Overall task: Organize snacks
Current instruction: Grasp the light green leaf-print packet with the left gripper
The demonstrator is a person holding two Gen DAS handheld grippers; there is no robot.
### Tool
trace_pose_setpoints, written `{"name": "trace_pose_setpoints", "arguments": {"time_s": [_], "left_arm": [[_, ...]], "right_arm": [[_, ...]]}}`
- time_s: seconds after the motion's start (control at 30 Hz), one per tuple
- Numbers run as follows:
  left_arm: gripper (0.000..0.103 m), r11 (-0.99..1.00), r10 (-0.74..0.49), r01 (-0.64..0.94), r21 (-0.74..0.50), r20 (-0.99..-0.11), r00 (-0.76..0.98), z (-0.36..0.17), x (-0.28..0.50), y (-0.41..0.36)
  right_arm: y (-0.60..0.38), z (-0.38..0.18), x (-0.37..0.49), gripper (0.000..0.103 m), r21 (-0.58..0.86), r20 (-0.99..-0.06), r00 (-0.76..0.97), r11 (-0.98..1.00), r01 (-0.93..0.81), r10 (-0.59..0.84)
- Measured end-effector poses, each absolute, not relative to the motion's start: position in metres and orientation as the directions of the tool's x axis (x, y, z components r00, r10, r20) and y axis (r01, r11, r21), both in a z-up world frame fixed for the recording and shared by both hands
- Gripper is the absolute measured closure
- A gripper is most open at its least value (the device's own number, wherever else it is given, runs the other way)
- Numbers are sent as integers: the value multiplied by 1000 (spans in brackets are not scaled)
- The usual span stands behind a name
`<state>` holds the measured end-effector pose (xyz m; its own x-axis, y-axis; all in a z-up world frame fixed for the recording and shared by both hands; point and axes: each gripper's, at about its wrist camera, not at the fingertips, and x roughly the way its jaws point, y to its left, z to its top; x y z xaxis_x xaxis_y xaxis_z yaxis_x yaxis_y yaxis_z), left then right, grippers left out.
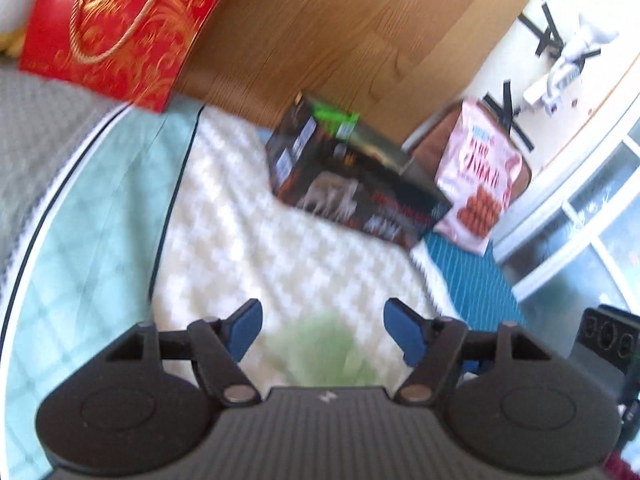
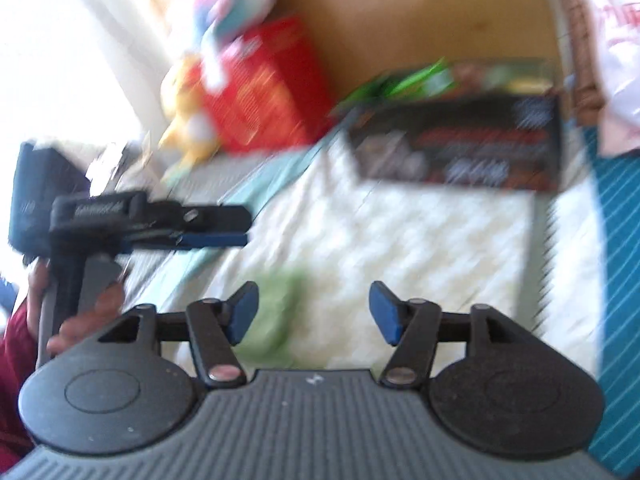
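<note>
**Both tools wide over the bed, snacks at the headboard**

Both views are blurred. The left tool (image 1: 322, 330) hangs over the white patterned blanket (image 1: 248, 240), fingers spread wide, nothing between them. The right tool (image 2: 314, 312) is just as wide and just as empty (a soft green patch (image 2: 276, 316) lies on the cover under it). Ahead, the dark snack box (image 1: 352, 184) lies flat on the bed against the wooden headboard (image 1: 340, 32), long axis running along the board. Just beside its right end a pink snack bag (image 1: 478, 172) stands leaning, top up. Off left, a red gift bag (image 1: 120, 28) with gold cord handles stands well apart. Nothing lies between the tools and the box.
</note>
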<state>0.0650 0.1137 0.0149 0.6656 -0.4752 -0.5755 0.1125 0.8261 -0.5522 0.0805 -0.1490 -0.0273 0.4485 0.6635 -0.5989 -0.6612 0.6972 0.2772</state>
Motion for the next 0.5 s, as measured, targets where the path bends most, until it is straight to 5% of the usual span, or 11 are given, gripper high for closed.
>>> {"name": "trace_pose_setpoints", "arguments": {"time_s": [0.2,0.3,0.5], "left_arm": [[34,841,-450,86,-534,-602,659,6,75,104],[45,856,-440,99,-507,-615,655,5,74,94],[51,823,-506,133,-553,-606,614,3,43,89]], "right_arm": [[-95,-45,39,25,-2,-642,513,668,-744,570],[-95,-49,40,26,-110,-616,611,714,-692,497],[-143,-40,56,27,-131,-561,753,861,-491,344]]}}
